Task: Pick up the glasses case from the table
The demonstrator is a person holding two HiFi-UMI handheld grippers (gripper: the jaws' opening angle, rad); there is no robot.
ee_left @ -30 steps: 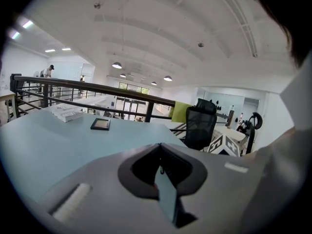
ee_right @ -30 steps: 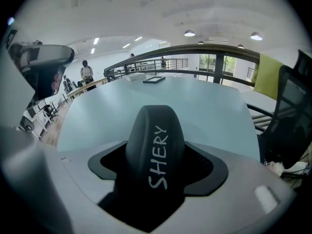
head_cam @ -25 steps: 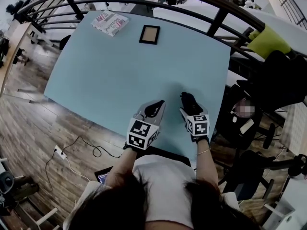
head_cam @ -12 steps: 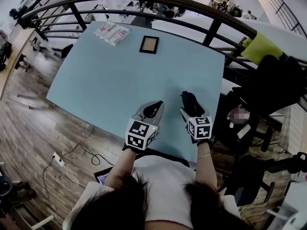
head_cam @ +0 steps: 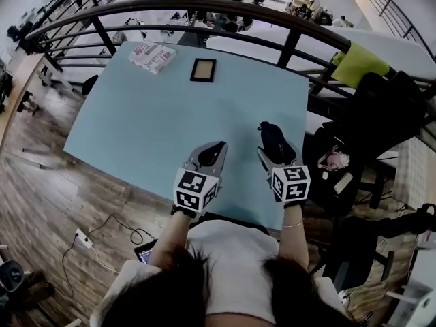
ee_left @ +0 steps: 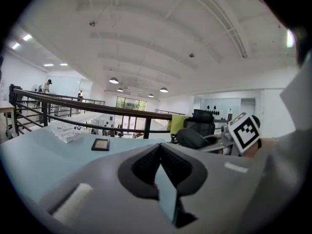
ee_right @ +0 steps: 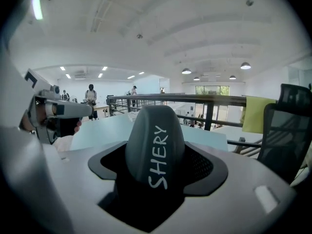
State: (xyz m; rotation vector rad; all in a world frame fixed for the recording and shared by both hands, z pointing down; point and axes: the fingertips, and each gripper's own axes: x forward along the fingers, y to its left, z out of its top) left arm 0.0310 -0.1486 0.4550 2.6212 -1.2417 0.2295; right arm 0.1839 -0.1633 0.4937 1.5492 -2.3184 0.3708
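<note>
The right gripper (head_cam: 272,148) has its jaws clamped on the dark glasses case (ee_right: 155,145), lettered "SHERY", above the near right corner of the pale blue desk (head_cam: 150,107). Against the view of a second ago, the gripper's marker cube looms larger and sits further right, suggesting the case has been raised. It now seems to be clear of the desk, though no view shows a gap beneath it. The left gripper (head_cam: 219,146) hovers just beside it over the desk, jaws closed on nothing. A small picture frame (head_cam: 203,69) and a printed packet (head_cam: 152,56) lie well apart at the far edge. The pick-up looks all but complete.
</note>
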